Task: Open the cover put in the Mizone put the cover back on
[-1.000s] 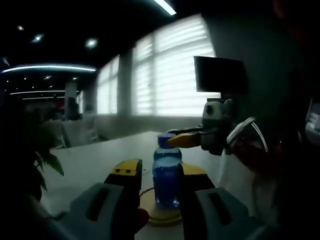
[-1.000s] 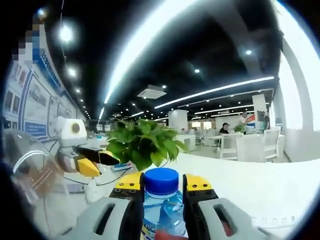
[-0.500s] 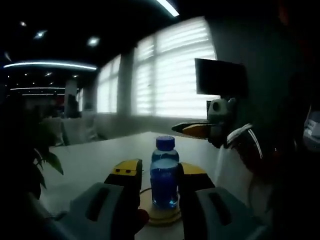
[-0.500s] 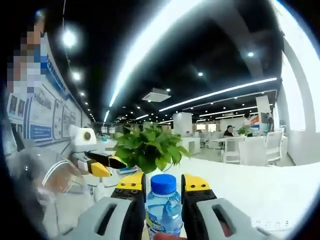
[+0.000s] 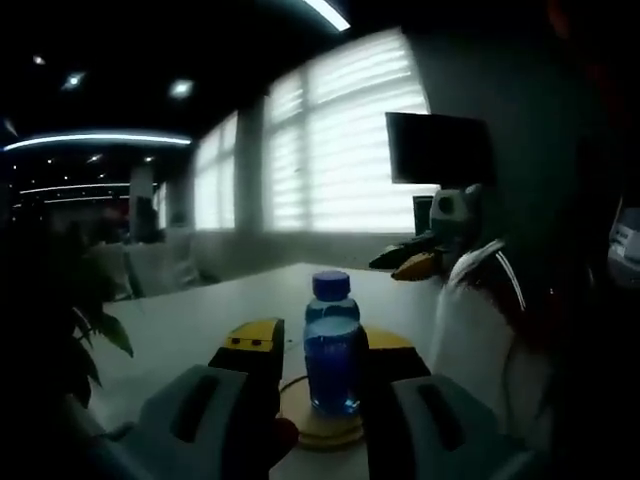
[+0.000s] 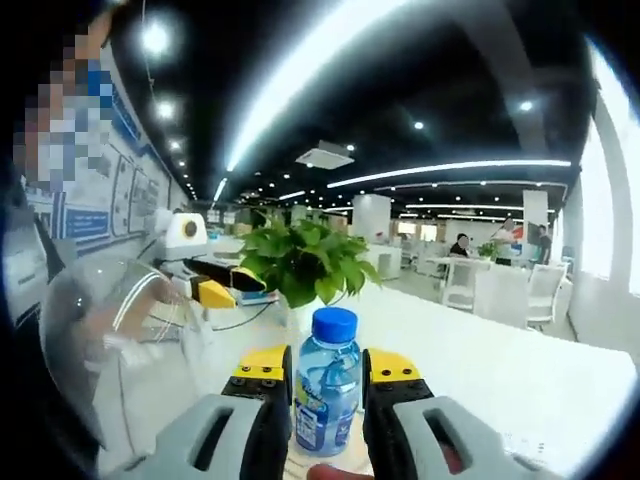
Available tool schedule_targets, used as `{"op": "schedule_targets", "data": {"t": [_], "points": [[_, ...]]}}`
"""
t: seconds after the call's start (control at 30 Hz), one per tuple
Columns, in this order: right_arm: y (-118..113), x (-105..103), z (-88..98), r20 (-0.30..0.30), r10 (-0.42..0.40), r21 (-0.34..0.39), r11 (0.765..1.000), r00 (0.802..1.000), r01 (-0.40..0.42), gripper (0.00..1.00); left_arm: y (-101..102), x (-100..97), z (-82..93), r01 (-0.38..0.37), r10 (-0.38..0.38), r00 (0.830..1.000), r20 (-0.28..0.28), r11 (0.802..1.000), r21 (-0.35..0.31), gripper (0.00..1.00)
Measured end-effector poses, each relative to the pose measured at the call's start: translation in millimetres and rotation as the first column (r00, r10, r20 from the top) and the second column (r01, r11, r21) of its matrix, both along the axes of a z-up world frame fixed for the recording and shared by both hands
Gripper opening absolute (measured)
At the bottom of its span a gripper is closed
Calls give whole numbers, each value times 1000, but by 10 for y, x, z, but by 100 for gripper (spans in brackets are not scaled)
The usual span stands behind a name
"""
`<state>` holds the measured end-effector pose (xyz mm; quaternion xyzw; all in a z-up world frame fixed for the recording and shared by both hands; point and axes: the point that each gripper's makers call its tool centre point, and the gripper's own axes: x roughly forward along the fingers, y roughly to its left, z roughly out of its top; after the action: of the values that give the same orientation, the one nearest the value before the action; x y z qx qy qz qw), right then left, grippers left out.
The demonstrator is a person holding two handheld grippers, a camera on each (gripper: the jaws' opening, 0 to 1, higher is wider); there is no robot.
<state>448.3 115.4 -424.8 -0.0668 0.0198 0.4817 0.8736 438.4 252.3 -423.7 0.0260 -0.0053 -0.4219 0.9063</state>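
Beyond both claws, a white table point(image 6: 520, 360) is stretching off, with a leafy potted plant point(image 6: 300, 270) standing behind the bottle. Between the left gripper's point(image 5: 312, 350) spread jaws, the Mizone bottle point(image 5: 333, 345) is standing upright on a yellow coaster point(image 5: 325, 425), blue cap point(image 5: 331, 285) on. Ahead of the right gripper point(image 6: 328, 365), jaws parted, the bottle is sitting between the tips, untouched as far as I can tell.

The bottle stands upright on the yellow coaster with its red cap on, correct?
Not quite: the cap is blue, not red, as the right gripper view shows. The rest holds: the bottle stands upright on the yellow coaster with its cap on.
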Motion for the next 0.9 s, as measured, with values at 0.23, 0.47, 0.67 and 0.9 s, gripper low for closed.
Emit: {"op": "schedule_targets", "data": {"t": [0.23,0.47,0.67,0.9], "points": [[-86,-35,15,1,-17,-4,1000,1000,17,20,23,4,29,-19,19,1000,15,1000,8,21],[-111,-34,21,5,-14,0,1000,1000,14,20,-4,-13,11,-2,2,1000,17,1000,21,21],[-122,-44,-15,9,-13,-13,1000,1000,13,20,25,47,-47,-28,28,999,15,999,40,21],[-88,-78,48,24,-34,23,999,999,33,20,-26,-88,86,-14,14,999,41,1000,17,21]]}}
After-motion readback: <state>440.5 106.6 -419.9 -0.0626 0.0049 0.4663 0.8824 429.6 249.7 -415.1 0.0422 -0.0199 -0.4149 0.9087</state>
